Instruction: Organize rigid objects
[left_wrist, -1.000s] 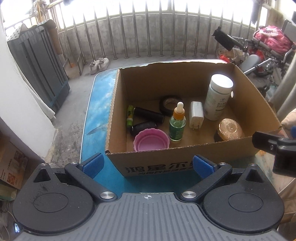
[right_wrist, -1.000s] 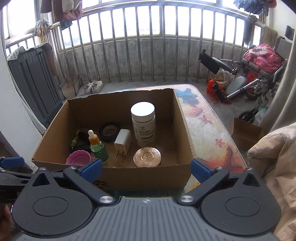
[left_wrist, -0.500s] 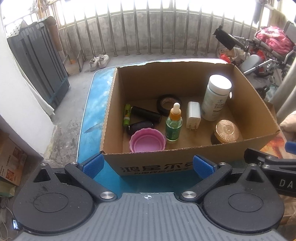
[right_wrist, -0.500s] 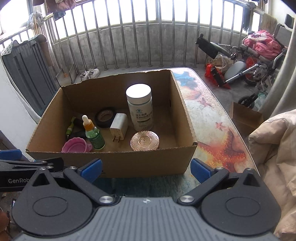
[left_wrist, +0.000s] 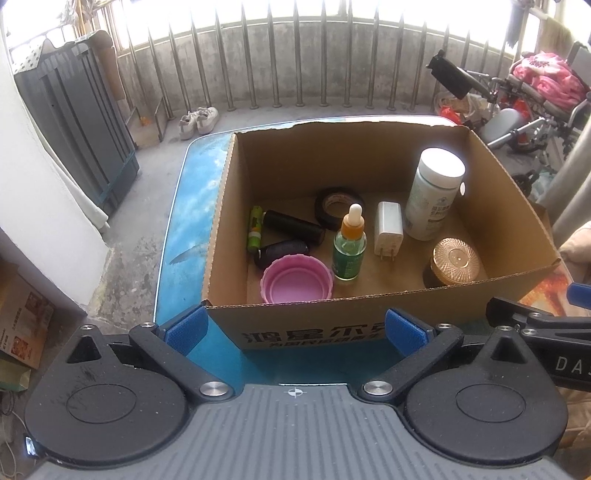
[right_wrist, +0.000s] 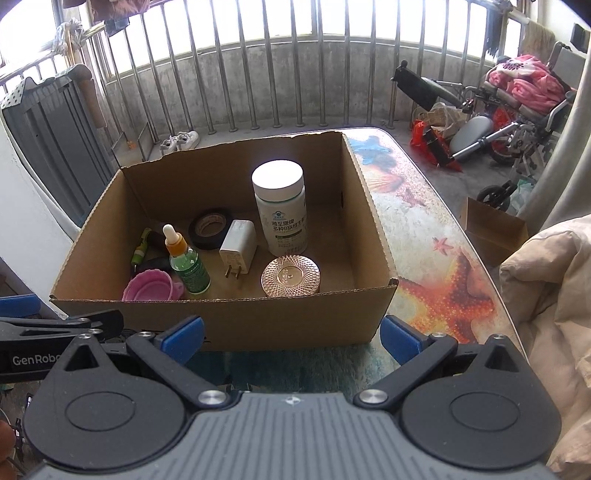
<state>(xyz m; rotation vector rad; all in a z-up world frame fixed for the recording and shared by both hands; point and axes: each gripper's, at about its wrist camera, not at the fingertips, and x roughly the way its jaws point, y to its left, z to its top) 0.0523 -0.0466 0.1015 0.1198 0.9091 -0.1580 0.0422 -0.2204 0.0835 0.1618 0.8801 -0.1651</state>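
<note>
inside the box (left_wrist: 369, 314) the white bottle (left_wrist: 434, 195) stands stiff, probably light; grip its ribbed cap. your left tool (left_wrist: 293, 328) and right tool (right_wrist: 291, 334) are both released, empty.

A brown cardboard box (left_wrist: 369, 325) is sitting open on the table. A tall white bottle (left_wrist: 436, 194) is standing up near the box's right wall. A gold jar (left_wrist: 452, 262) is sitting by the front right corner. A white plug (left_wrist: 388, 227) is lying beside the bottle. A green dropper bottle (left_wrist: 350, 247) is standing in the middle. A pink lid (left_wrist: 295, 280) is lying by the front wall. Black tape (left_wrist: 338, 206) is lying toward the back. Two black tubes (left_wrist: 291, 227) and a green stick (left_wrist: 255, 229) are lying near the left wall.
</note>
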